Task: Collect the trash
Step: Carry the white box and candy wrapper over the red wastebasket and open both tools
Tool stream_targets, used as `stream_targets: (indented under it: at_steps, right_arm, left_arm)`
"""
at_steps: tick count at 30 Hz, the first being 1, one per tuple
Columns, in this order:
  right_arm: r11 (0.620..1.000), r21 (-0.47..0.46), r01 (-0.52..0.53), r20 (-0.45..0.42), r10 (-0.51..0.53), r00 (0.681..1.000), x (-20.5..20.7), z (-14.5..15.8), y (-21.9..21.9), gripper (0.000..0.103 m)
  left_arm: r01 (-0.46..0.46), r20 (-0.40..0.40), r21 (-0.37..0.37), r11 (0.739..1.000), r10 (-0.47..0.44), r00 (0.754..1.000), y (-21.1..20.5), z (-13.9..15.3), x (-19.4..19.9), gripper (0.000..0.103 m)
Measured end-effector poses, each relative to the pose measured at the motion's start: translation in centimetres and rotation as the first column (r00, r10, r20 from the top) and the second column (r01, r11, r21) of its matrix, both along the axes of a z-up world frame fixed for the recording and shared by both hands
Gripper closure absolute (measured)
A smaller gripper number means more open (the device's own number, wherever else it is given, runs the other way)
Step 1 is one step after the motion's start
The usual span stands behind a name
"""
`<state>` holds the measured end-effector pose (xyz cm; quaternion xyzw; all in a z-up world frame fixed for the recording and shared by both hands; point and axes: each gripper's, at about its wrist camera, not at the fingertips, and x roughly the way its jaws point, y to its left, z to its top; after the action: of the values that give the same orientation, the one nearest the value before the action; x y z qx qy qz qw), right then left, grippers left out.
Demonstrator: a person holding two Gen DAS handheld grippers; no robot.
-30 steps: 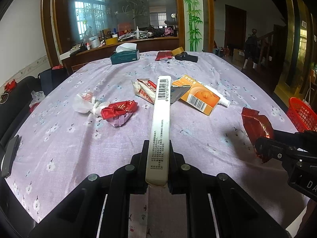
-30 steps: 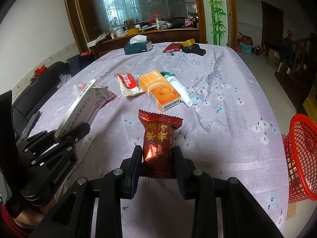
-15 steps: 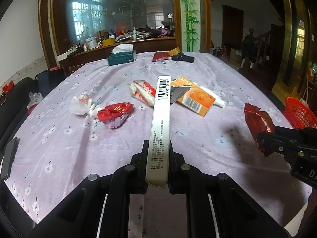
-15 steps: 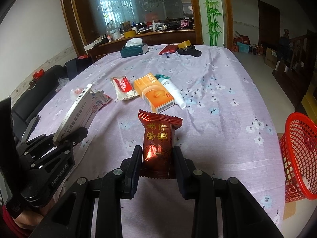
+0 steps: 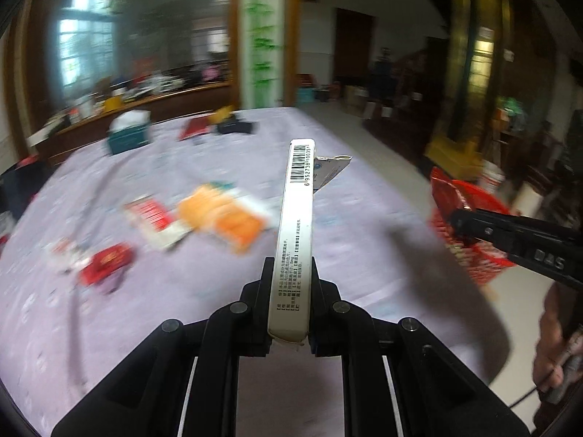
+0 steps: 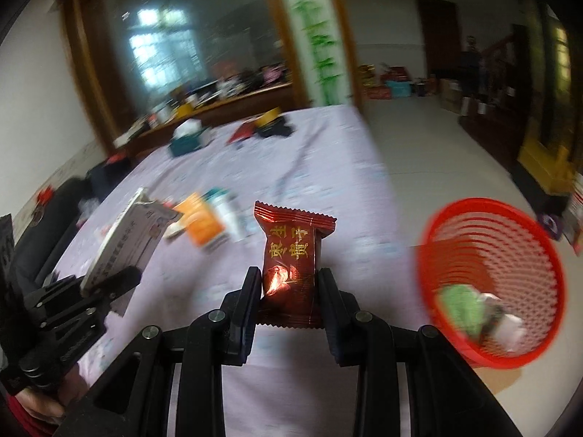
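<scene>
My left gripper is shut on a long flat white box with a barcode at its far end, held above the purple tablecloth. My right gripper is shut on a dark red snack packet with gold characters. A red mesh basket stands on the floor off the table's right edge and holds green and white trash. In the left wrist view the right gripper with its packet is in front of the basket. The left gripper also shows in the right wrist view.
An orange box, a red-and-white wrapper and a red crumpled wrapper lie on the table. A teal tissue box and dark items sit at the far end. Both views are motion-blurred.
Both grippers have swung to the right with their loads still held. The red basket now sits much nearer and larger in both views.
</scene>
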<state>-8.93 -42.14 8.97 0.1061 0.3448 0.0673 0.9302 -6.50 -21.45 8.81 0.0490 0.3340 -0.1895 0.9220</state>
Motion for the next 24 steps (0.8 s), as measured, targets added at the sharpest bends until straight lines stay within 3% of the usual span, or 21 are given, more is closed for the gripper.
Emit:
stream_targets:
  at_steps: [6, 11, 19, 20, 21, 23, 24]
  right_arm:
    - [0.985, 0.050, 0.162, -0.003, -0.162, 0.987, -1.4, 0.7, -9.0, 0.069]
    - [0.959, 0.073, 0.274, 0.003, -0.275, 0.961, -2.8, 0.9, -15.2, 0.069]
    - [0.932, 0.117, 0.343, -0.038, -0.341, 0.939, -2.6, -0.5, -20.7, 0.068]
    - [0.931, 0.122, 0.344, -0.046, -0.340, 0.939, -2.4, -0.8, -21.1, 0.068]
    - [0.931, 0.123, 0.344, -0.051, -0.341, 0.939, -2.3, -1.0, -21.3, 0.067]
    - [0.928, 0.121, 0.352, -0.061, -0.347, 0.936, -2.1, -1.6, -21.8, 0.062]
    - [0.927, 0.125, 0.353, -0.070, -0.347, 0.935, -2.1, -1.7, -22.0, 0.055]
  left_arm:
    - [0.191, -0.028, -0.057, 0.980, -0.193, 0.981, -7.7, 1.8, 1.1, 0.090]
    - [0.317, -0.063, -0.104, 0.943, -0.324, 0.944, -14.9, 2.2, 2.1, 0.090]
    - [0.378, -0.126, -0.136, 0.916, -0.395, 0.910, -23.1, 0.6, 4.5, 0.090]
    - [0.373, -0.143, -0.140, 0.917, -0.392, 0.909, -23.7, 0.2, 4.9, 0.084]
    - [0.368, -0.156, -0.146, 0.919, -0.388, 0.908, -24.0, -0.2, 5.2, 0.060]
    - [0.344, -0.169, -0.167, 0.924, -0.370, 0.913, -23.9, -0.6, 5.5, 0.035]
    - [0.334, -0.158, -0.176, 0.926, -0.362, 0.919, -23.5, -0.6, 5.4, 0.035]
